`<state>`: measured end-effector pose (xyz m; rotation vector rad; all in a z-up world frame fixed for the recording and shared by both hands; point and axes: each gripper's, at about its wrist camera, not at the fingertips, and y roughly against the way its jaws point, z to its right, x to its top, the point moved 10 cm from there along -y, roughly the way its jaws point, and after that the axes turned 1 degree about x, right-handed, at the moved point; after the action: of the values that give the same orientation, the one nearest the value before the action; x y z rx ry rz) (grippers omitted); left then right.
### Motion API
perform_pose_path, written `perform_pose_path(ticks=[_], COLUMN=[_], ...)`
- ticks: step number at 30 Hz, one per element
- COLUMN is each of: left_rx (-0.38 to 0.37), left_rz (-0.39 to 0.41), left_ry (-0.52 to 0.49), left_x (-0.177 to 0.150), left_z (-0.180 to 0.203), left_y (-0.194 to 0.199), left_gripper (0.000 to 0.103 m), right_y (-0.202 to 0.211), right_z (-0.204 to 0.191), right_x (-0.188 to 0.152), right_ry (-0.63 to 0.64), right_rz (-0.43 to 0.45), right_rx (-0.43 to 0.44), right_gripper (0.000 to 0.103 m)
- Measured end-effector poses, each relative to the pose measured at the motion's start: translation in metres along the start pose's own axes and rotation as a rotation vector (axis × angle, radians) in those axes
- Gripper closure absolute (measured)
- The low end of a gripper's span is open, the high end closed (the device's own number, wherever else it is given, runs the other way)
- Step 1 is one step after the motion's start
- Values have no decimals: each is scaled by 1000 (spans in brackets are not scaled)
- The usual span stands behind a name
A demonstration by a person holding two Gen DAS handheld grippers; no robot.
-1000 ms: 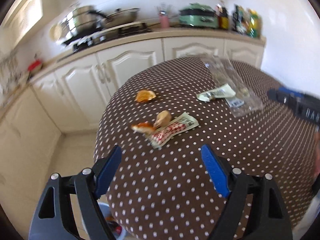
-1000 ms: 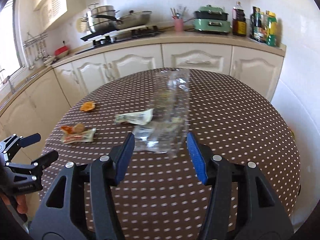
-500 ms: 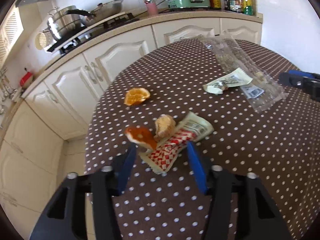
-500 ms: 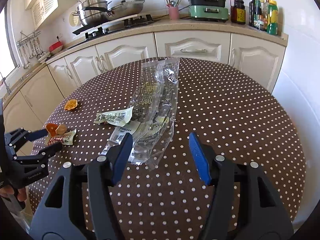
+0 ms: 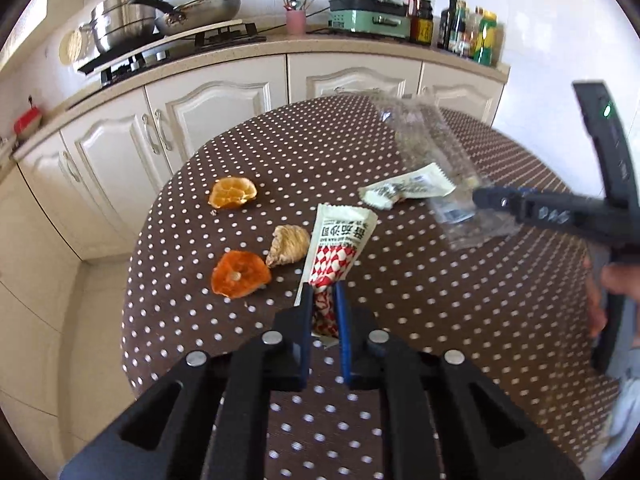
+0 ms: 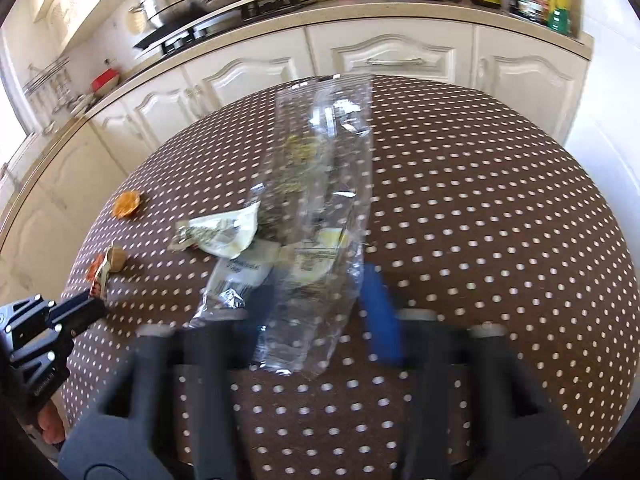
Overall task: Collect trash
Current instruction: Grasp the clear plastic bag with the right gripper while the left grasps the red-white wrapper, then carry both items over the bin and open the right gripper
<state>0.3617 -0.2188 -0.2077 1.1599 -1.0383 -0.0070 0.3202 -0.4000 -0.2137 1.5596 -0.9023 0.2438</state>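
A round table (image 5: 420, 300) in a brown dotted cloth carries the trash. Largest is the clear plastic bag (image 6: 320, 200), lying lengthwise toward 12 o'clock from the right gripper (image 6: 320, 312), whose jaws stand apart around the bag's near end, not yet clenched, though blur hides any contact. At the table's 9 o'clock edge the left gripper (image 5: 323, 304) is clenched on the red-and-white wrapper (image 5: 340, 240), lifting 1 end. A pale wrapper (image 5: 408, 191) lies beside the bag; 2 orange peels (image 5: 240, 274) and a dry husk (image 5: 288, 245) remain. The pick-up step is under way; next, seemingly, the right jaws must close and both pieces need carrying to a bin, unseen here.
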Motion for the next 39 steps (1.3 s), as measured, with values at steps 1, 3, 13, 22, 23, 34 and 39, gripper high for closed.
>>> perform_pose_path(ticks=[1, 3, 13, 22, 23, 34, 39], left_rx=[-17, -50, -205, -222, -225, -76, -12], left_rz=[5, 15, 104, 210, 224, 258, 216], left_ry=[19, 50, 160, 237, 251, 455, 582], left_x=[1, 1, 4, -3, -7, -104, -167], left_z=[1, 2, 5, -33, -42, -183, -249], left_y=[3, 10, 68, 136, 145, 200, 192], left_gripper=[93, 93, 93, 93, 93, 93, 93], right_y=[0, 9, 104, 182, 185, 141, 88], right_z=[-1, 1, -2, -100, -115, -336, -432], right_x=[0, 2, 16, 26, 24, -38, -95], right_ry=[2, -15, -4, 108, 125, 327, 411], right_rz=[0, 41, 291, 420, 420, 240, 88], right_rx=[-1, 6, -39, 123, 152, 475, 565], right_gripper=[94, 101, 101, 101, 101, 101, 101])
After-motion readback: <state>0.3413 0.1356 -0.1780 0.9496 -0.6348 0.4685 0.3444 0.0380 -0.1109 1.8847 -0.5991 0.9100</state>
